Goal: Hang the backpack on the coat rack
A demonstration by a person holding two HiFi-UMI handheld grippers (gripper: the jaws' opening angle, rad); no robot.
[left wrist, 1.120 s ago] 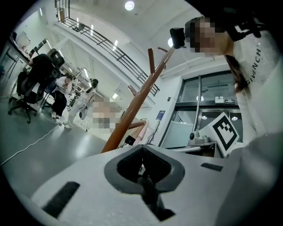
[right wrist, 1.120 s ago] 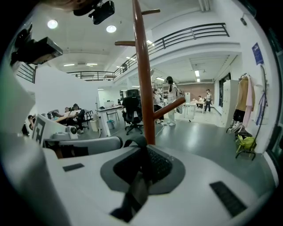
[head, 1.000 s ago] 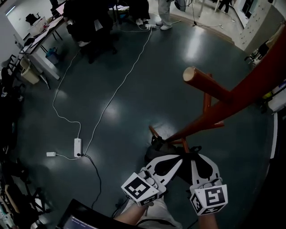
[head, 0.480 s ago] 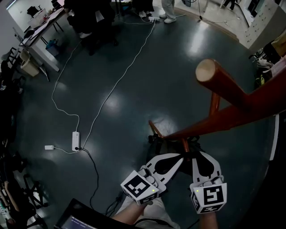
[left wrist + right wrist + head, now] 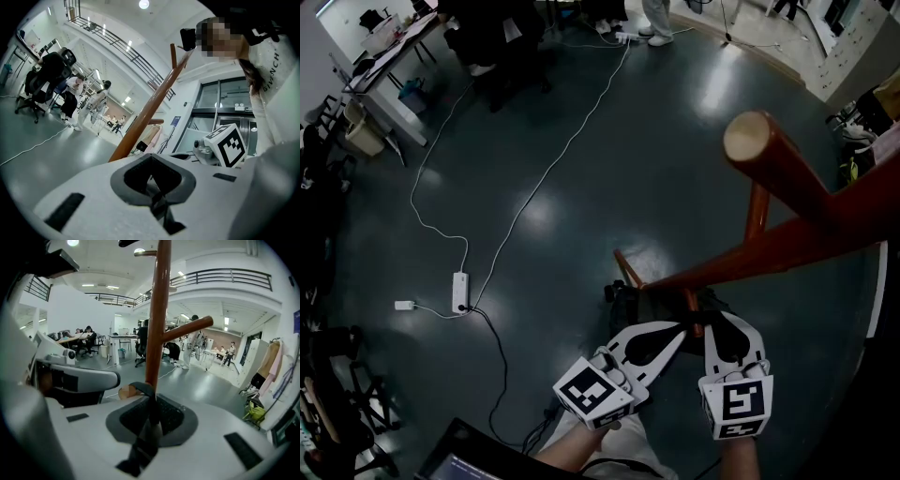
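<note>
The red-brown wooden coat rack point(image 5: 787, 234) leans across the right of the head view, one peg end point(image 5: 757, 141) close to the camera. The dark backpack point(image 5: 623, 298) hangs low by the rack's lower pegs, mostly hidden under the grippers. My left gripper point(image 5: 678, 326) and right gripper point(image 5: 719, 321) sit side by side over it. In the left gripper view the left gripper point(image 5: 152, 180) is shut on a black strap point(image 5: 158, 206). In the right gripper view the right gripper point(image 5: 152, 414) is shut on the strap point(image 5: 143, 437), whose loop point(image 5: 139, 389) lies against the pole point(image 5: 158, 319) beside a short peg point(image 5: 124, 392).
A white power strip point(image 5: 459, 292) and long white cable point(image 5: 546, 178) lie on the dark floor to the left. Desks and office chairs point(image 5: 487, 47) stand at the back left. A laptop edge point(image 5: 469, 459) shows at the bottom. A rack arm point(image 5: 187, 328) juts right of the pole.
The near peg has shifted right and looms larger in the head view. Both grippers keep their hold on the strap and have edged slightly toward the rack's pole.
</note>
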